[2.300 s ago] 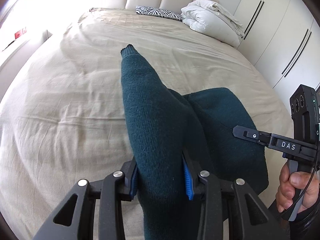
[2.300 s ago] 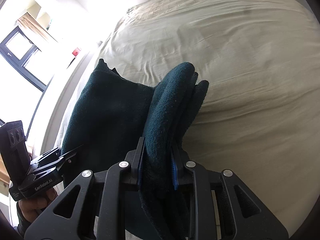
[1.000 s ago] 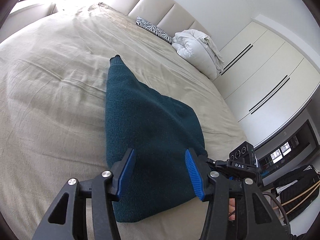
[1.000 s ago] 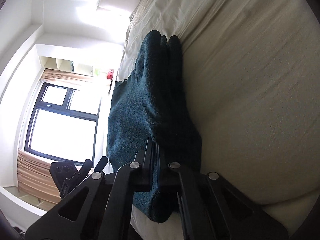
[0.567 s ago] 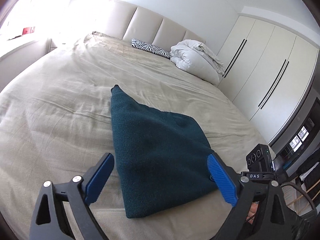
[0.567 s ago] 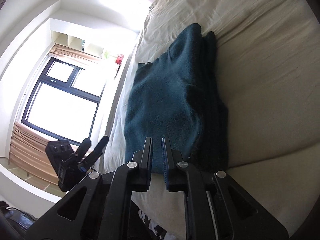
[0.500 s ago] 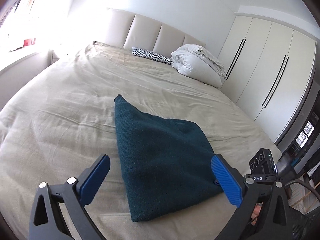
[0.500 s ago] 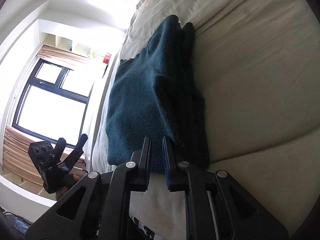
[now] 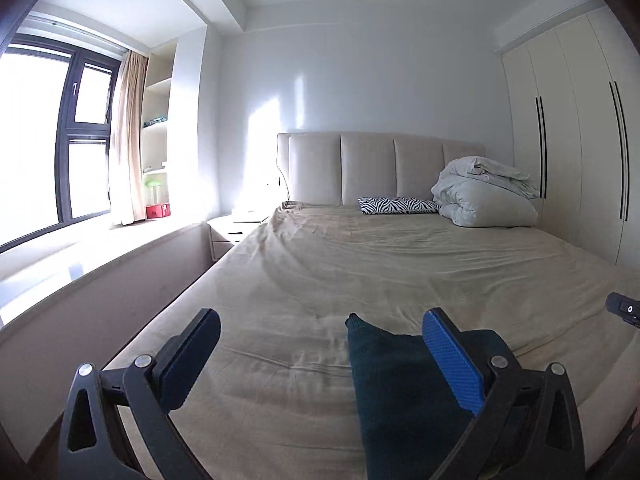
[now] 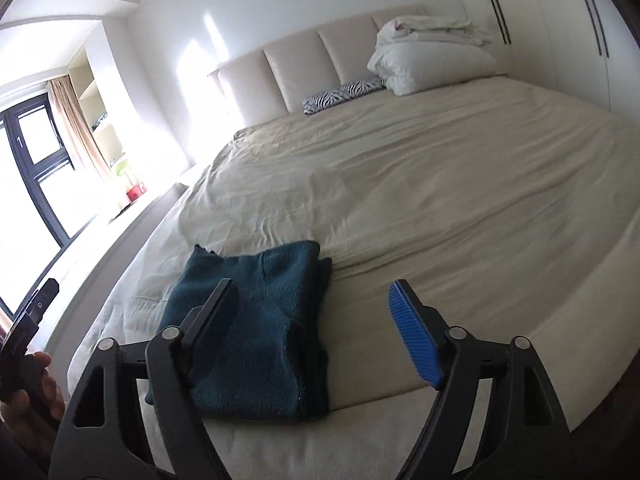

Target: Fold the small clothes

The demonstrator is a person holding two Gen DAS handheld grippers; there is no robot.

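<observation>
We see the folded teal sweater (image 10: pixel 256 328) lying flat near the foot edge of the bed (image 10: pixel 440 184), on the beige sheet. Our right gripper (image 10: pixel 316 320) has just been opening and hangs released above it, nothing between its jaws; our left gripper (image 9: pixel 320 360) also gapes wide, empty.
</observation>
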